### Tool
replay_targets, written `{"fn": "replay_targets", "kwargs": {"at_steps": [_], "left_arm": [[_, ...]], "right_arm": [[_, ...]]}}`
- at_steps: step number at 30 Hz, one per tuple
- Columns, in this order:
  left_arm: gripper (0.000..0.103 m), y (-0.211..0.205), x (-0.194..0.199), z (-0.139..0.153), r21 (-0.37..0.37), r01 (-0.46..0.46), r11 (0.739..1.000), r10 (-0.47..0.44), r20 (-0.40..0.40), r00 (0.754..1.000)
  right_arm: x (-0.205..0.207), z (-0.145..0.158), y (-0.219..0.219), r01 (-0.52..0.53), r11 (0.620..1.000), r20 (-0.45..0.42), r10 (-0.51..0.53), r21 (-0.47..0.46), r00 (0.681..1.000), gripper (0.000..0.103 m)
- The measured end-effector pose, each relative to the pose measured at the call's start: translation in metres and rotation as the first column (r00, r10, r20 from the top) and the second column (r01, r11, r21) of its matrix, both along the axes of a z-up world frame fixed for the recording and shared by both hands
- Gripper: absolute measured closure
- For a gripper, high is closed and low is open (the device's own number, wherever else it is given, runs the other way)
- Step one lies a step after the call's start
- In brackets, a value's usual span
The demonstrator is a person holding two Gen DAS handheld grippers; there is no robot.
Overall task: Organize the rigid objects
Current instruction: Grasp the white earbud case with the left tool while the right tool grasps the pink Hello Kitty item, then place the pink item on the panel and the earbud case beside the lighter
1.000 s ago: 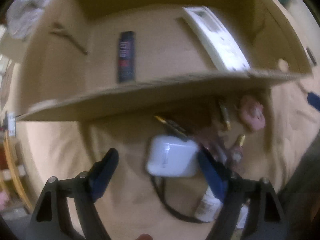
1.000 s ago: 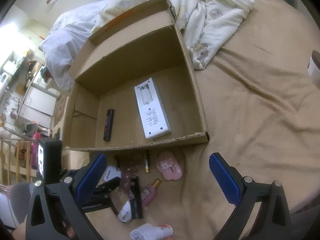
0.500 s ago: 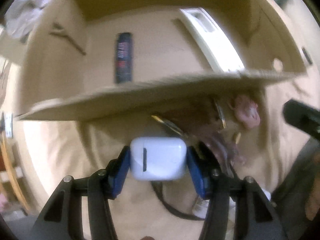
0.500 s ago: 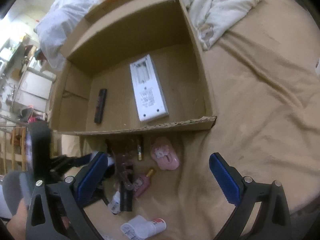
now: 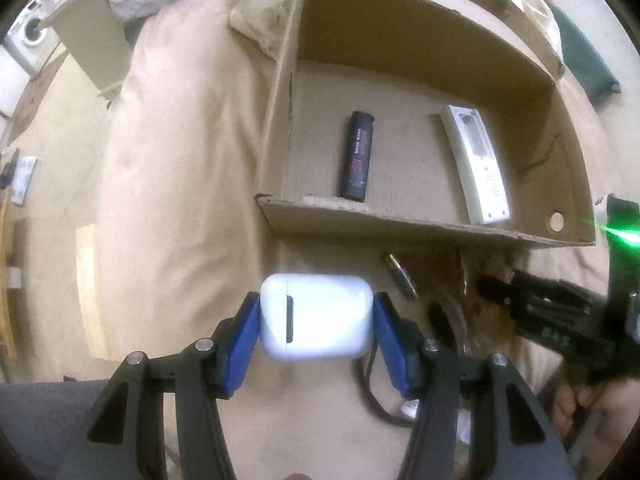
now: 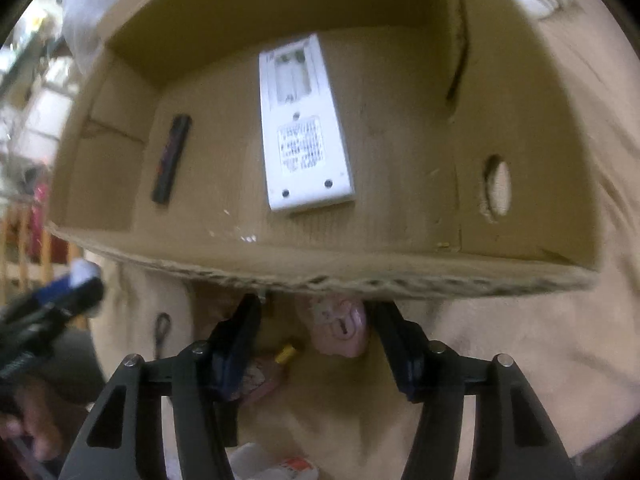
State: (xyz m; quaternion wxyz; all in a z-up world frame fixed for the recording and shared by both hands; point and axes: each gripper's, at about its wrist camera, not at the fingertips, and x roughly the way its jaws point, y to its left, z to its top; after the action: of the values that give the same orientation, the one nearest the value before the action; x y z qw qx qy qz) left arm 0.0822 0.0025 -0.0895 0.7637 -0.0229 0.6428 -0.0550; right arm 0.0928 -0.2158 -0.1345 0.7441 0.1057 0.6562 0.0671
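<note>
My left gripper (image 5: 318, 302) is shut on a white rounded case (image 5: 320, 320) and holds it above the beige bedcover, in front of the cardboard box (image 5: 400, 228). On the box floor lie a black stick-shaped item (image 5: 357, 156) and a white remote (image 5: 476, 164), its back side up. My right gripper (image 6: 312, 320) points down just before the box's front wall (image 6: 360, 276). Its jaws are closing, with a pink object (image 6: 340, 330) between them, close to the right finger (image 6: 394, 344) and well clear of the left one.
A battery (image 5: 400, 276), a small pink bottle with a gold cap (image 6: 280, 360), a black cord (image 5: 372, 404) and a white tube with a red label (image 6: 280, 468) lie on the bedcover near the box. Bedding is bunched behind the box.
My left gripper closed on the white case, lifted it off the bedcover and drew back to the left. My right gripper sank toward the pink object and its jaws narrowed.
</note>
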Motion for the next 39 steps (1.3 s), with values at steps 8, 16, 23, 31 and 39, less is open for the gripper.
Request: {"fn": "replay_targets", "kwargs": {"at_steps": [8, 16, 23, 31, 39], "left_arm": [[0.051, -0.020, -0.002, -0.002, 0.047, 0.026, 0.999, -0.027, 0.026, 0.999], [0.051, -0.030, -0.018, 0.004, 0.069, 0.069, 0.995, -0.071, 0.036, 0.997], [0.051, -0.034, -0.035, 0.032, 0.085, 0.096, 0.992, -0.105, 0.105, 0.989], [0.051, -0.017, -0.042, 0.068, 0.059, 0.077, 0.995, -0.086, 0.173, 0.981], [0.051, -0.011, -0.021, 0.104, 0.017, 0.075, 0.997, -0.077, 0.263, 0.962]], "right_arm": [[-0.002, 0.000, 0.004, -0.037, 0.997, 0.016, 0.038, -0.071, 0.999, 0.062], [-0.017, 0.021, -0.003, -0.007, 1.000, 0.067, 0.008, -0.012, 0.998, 0.063], [-0.047, 0.054, -0.008, -0.011, 1.000, 0.178, 0.010, 0.006, 0.984, 0.063], [-0.072, 0.102, -0.010, 0.012, 1.000, 0.332, -0.021, 0.029, 0.943, 0.063], [-0.059, 0.124, -0.006, 0.002, 0.998, 0.392, -0.027, 0.063, 0.920, 0.063]]}}
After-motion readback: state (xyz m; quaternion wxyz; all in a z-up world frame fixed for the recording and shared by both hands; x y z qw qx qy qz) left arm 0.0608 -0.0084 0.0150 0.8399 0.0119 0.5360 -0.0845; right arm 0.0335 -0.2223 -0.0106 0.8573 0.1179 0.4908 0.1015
